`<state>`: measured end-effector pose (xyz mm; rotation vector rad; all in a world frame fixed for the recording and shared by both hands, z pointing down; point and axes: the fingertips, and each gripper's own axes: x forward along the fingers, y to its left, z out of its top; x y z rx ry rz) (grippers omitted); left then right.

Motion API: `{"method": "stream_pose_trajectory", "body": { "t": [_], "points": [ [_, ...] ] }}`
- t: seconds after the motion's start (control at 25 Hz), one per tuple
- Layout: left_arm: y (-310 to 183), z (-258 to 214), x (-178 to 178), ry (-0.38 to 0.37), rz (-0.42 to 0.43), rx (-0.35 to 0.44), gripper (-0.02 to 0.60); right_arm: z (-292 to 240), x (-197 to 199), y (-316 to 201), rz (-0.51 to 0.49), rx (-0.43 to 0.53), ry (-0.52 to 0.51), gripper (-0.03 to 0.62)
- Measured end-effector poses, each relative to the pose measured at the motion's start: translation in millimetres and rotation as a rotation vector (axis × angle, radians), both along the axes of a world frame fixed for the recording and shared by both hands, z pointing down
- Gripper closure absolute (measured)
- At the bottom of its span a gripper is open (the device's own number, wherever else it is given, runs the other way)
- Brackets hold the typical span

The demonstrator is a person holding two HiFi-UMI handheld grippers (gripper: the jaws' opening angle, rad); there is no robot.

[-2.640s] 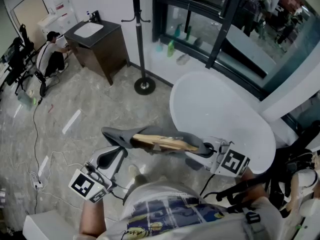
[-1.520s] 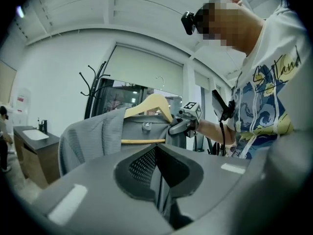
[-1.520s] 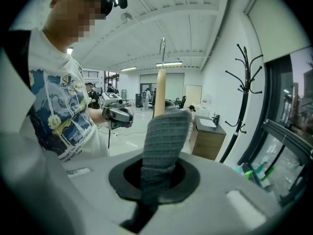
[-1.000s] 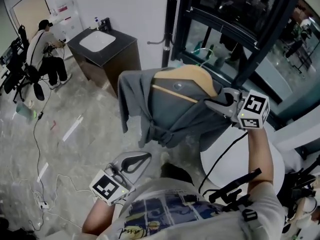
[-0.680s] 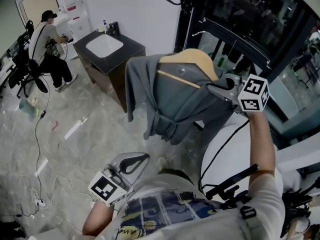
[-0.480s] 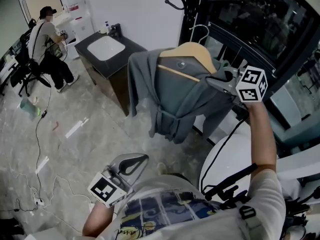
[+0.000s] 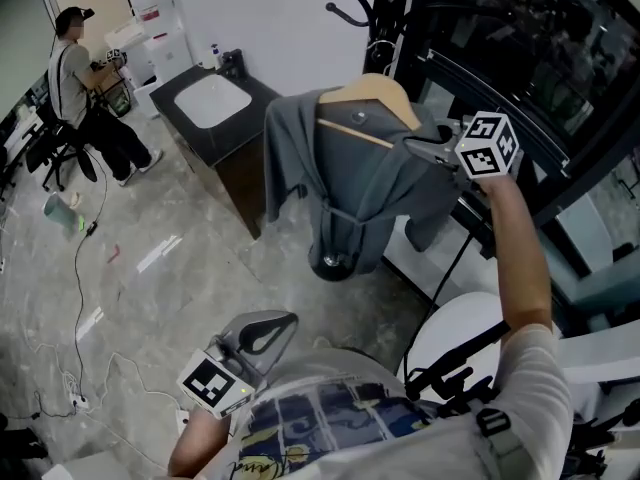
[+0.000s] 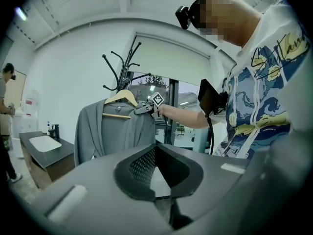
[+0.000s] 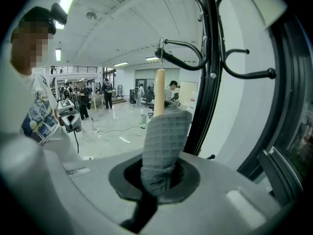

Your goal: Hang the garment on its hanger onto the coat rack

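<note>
nearly done. holding grey garment (image 7: 350, 188) up high with right gripper (image 7: 415, 146), jaws clamped tight on waffle-knit shoulder fabric, seen pinched between them in right gripper view. draped on wooden hanger (image 7: 366, 96), brought up close to coat rack (image 7: 393, 8). looks to have hanger hook (image 9: 160, 53) right at tip of a rack prong (image 9: 183, 49), touching or just over it; cannot tell if seated. with left gripper (image 7: 262, 336) low by torso, jaws together, nothing in them, idle. done so far: lifted on hanger, carried to rack. left, by judgement: settle hook fully over prong, let rack take weight, then unclamp fabric and pull away. not hung yet as far as visible.
</note>
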<state>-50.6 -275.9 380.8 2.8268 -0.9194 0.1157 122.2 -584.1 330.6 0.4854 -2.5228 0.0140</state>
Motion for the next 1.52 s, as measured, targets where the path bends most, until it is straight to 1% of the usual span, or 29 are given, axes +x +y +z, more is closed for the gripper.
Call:
{"method": "stream_pose_trajectory", "body": {
  "t": [0.28,0.56,0.76,0.88,0.96,1.04,1.08,1.12,1.2,1.32,1.36,1.52],
  "points": [
    [-24,2,-6,-0.009,-0.033,-0.012,0.580,22,0,-36,-0.003,-0.027,-0.004,0.585],
    [-33,8,-15,-0.017,-0.052,-0.031,0.580,43,0,-51,0.001,-0.044,-0.022,0.585],
    [-28,12,-24,-0.017,-0.055,-0.031,0.580,44,-3,-51,-0.003,-0.036,-0.032,0.583],
    [-20,12,-28,-0.013,-0.058,-0.032,0.580,47,-3,-51,0.016,-0.014,-0.023,0.579],
    [-13,10,-32,-0.010,-0.059,-0.030,0.580,46,-2,-51,0.042,0.004,-0.020,0.549],
    [-6,9,-38,-0.016,-0.057,-0.025,0.579,39,0,-52,0.079,0.035,-0.031,0.477],
    [-2,8,-41,-0.018,-0.054,-0.023,0.579,36,1,-52,0.103,0.056,-0.035,0.464],
    [3,8,-44,-0.018,-0.051,-0.023,0.579,33,3,-51,0.128,0.078,-0.032,0.444],
    [13,8,-48,-0.019,-0.043,-0.025,0.580,28,8,-47,0.184,0.129,-0.012,0.373],
    [26,7,-54,-0.019,-0.028,-0.031,0.580,15,23,-36,0.280,0.218,0.021,0.314],
    [32,7,-56,-0.020,-0.019,-0.032,0.579,11,30,-30,0.316,0.246,0.030,0.299],
    [57,10,-63,-0.017,0.017,-0.034,0.580,-5,51,12,0.451,0.359,0.067,0.298]
  ]
}}
